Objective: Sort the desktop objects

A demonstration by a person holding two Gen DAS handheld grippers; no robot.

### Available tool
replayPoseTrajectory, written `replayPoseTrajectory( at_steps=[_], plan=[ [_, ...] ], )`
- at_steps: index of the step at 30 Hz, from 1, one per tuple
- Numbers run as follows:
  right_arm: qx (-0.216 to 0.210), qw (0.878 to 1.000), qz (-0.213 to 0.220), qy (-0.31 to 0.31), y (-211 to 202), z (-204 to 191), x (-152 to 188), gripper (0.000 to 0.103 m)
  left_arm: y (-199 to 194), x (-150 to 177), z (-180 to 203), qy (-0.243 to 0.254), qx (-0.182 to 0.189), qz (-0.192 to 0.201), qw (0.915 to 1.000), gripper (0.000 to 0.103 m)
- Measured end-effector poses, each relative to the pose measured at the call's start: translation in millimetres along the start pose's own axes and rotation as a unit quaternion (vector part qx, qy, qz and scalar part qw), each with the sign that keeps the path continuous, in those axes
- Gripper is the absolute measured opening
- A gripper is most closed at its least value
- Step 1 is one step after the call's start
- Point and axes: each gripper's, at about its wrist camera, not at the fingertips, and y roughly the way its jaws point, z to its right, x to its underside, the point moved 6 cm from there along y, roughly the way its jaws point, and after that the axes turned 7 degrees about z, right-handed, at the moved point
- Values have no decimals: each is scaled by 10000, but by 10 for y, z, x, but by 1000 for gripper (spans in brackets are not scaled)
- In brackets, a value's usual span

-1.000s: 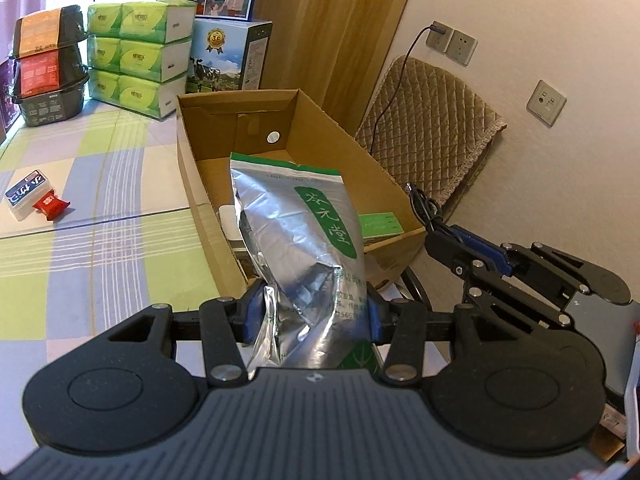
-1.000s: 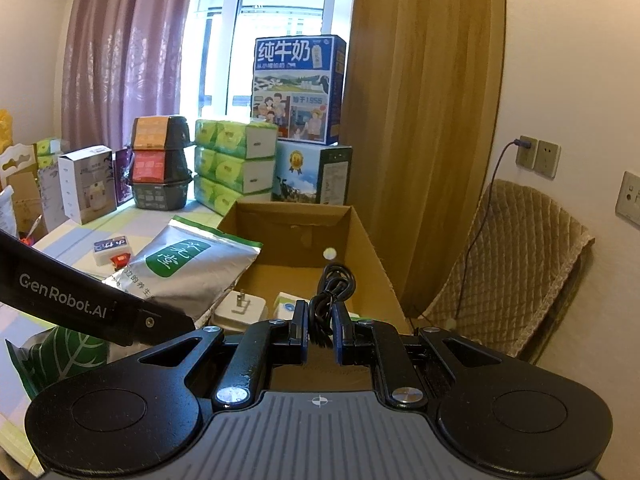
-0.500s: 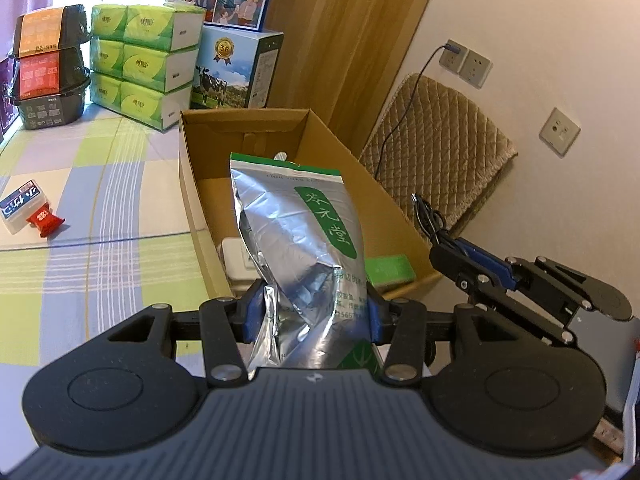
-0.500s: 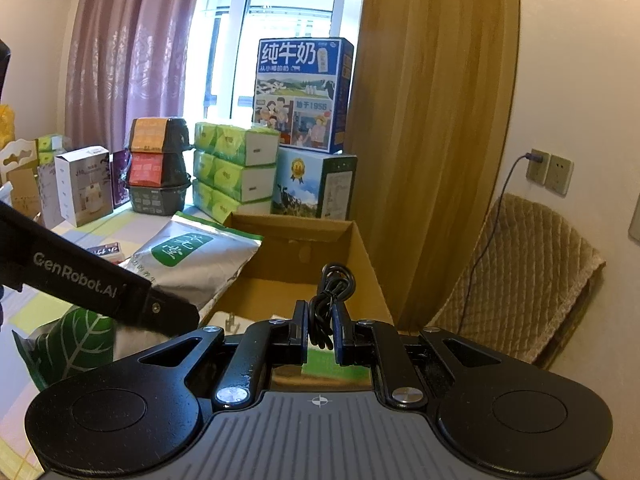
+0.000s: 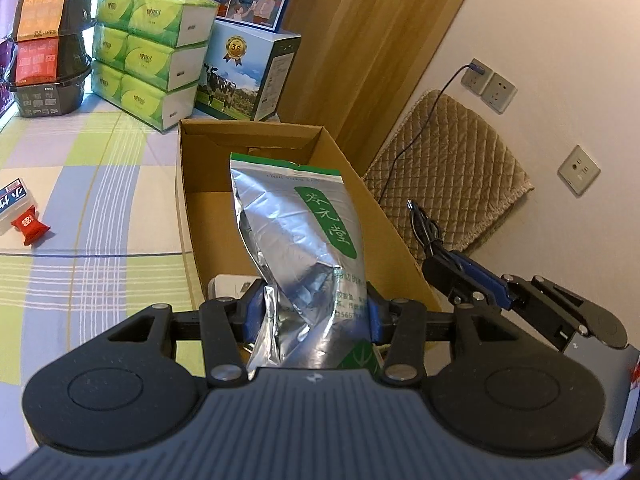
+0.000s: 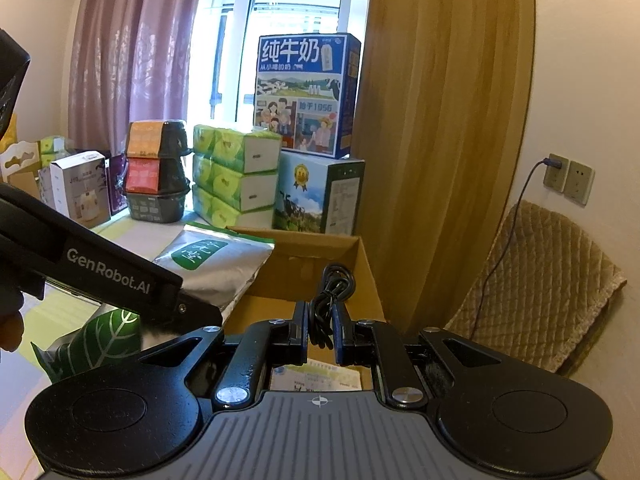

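Note:
My left gripper [image 5: 312,312] is shut on a silver foil pouch [image 5: 296,240] with a green label, held upright over the near end of an open cardboard box [image 5: 188,184]. In the right wrist view the same pouch [image 6: 216,264] hangs above the box [image 6: 360,256], under the left gripper's arm [image 6: 108,276]. My right gripper [image 6: 320,332] is shut on a coiled black cable [image 6: 332,292] above the box's near right side. The left wrist view shows that gripper [image 5: 472,276] and cable [image 5: 424,224] off the box's right wall. A white item [image 5: 232,286] lies inside the box.
Green tissue packs [image 5: 152,48], black food bowls [image 5: 48,52] and milk cartons [image 5: 248,76] stand at the table's back. A red sachet [image 5: 30,228] and a small white box [image 5: 12,204] lie on the checked cloth at left. A padded chair [image 5: 452,184] stands by the wall.
Both grippers have risen and drawn back toward me, still holding the pouch and the cable. The box now sits lower and farther ahead in both views.

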Motion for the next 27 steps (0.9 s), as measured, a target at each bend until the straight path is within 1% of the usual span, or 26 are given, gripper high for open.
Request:
replayPoseTrajectory(
  at_steps=[10, 24, 27],
  plan=[
    [-28, 9999, -118, 100, 257, 83, -31, 9, 208, -97, -64, -115, -91, -68, 9999, 43],
    [63, 9998, -183, 9, 586, 162, -121, 9, 504, -403, -288, -282, -212, -138, 9993, 43],
    [102, 9996, -254, 7, 650, 180, -96, 9, 603, -441, -292, -186, -144, -139, 9996, 47]
  ],
)
